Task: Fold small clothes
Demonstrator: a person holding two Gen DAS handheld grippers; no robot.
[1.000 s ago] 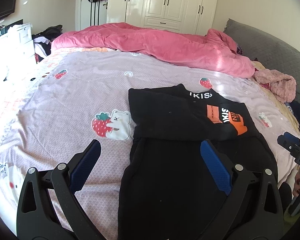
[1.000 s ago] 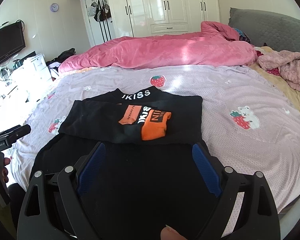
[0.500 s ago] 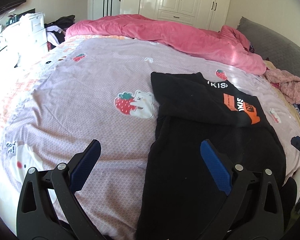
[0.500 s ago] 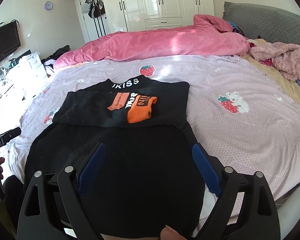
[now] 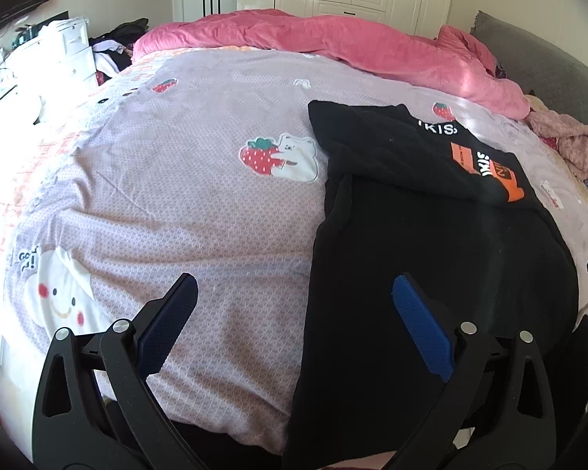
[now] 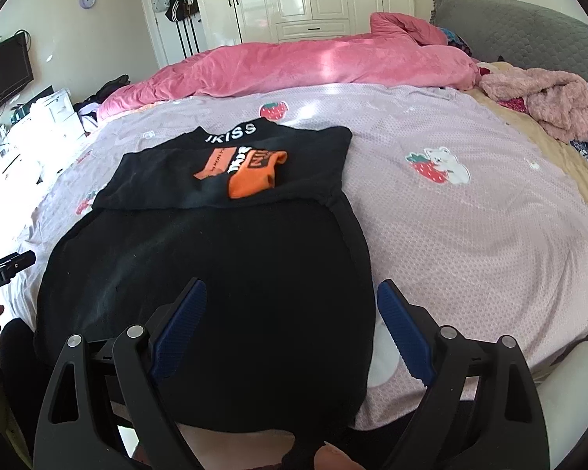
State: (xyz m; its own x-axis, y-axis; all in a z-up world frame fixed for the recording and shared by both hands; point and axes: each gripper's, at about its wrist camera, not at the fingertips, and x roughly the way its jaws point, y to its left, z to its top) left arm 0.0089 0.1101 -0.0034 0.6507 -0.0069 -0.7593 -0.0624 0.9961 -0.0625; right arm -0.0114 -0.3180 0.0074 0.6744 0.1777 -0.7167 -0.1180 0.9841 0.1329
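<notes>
A: State the status of each claw.

B: The left claw (image 5: 294,297) is released, jaws spread wide, gripping nothing. The right claw (image 6: 292,301) is likewise released and empty. Both hover above the near edge of the bed (image 5: 168,180).

A: Locate the garment.

B: The black top (image 6: 215,274) lies flat on the lilac bedsheet (image 6: 470,235). In the right wrist view it lies directly ahead of and beneath the right claw, with its right side edge just inside the right finger. In the left wrist view the garment's left side edge runs ahead between the fingers, nearer the right one; bare sheet lies under the left finger.

A: Fold progress?

B: The sleeves (image 6: 251,174), orange-cuffed, are already folded across the chest, far ahead of the claws. The hem hangs nearest them. Judgement: the next step is a bottom-to-top fold.

A: Procedure?

B: Lower each claw onto its own hem corner. Pinch both fabric layers. Lift both corners evenly, carry them forward to the collar lettering (image 6: 231,133), then lay down and release together.

A: Cautions?

B: Uneven lift skews the fold. Dragging may displace the sleeves. The pink duvet (image 6: 313,66), well beyond the collar, is no obstacle.
</notes>
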